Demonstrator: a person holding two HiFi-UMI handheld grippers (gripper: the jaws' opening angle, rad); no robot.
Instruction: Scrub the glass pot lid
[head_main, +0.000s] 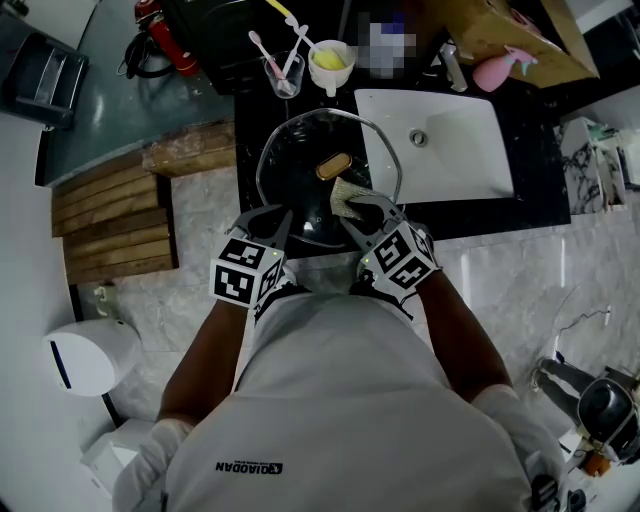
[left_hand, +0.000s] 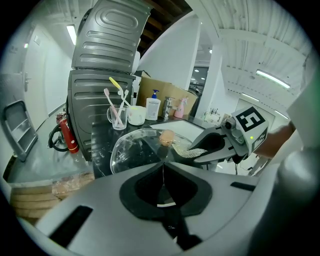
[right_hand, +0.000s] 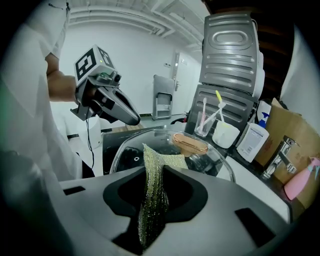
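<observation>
Left gripper (head_main: 272, 222) has its fingers clenched on the glass pot lid's (head_main: 300, 140) near rim. Right gripper (head_main: 358, 208) pinches the scrub pad (head_main: 345, 196), which lies on the glass just my side of the knob (head_main: 333, 166).

Left of the sink (head_main: 470, 160) stand a cup (head_main: 331, 68) and a toothbrush glass (head_main: 284, 78); behind it, a pink spray bottle (head_main: 497, 69).

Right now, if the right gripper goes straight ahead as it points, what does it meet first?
Probably the lid's knob: the right gripper, shut on the scrub cloth, points across the glass lid toward it. Depth is unclear.
</observation>
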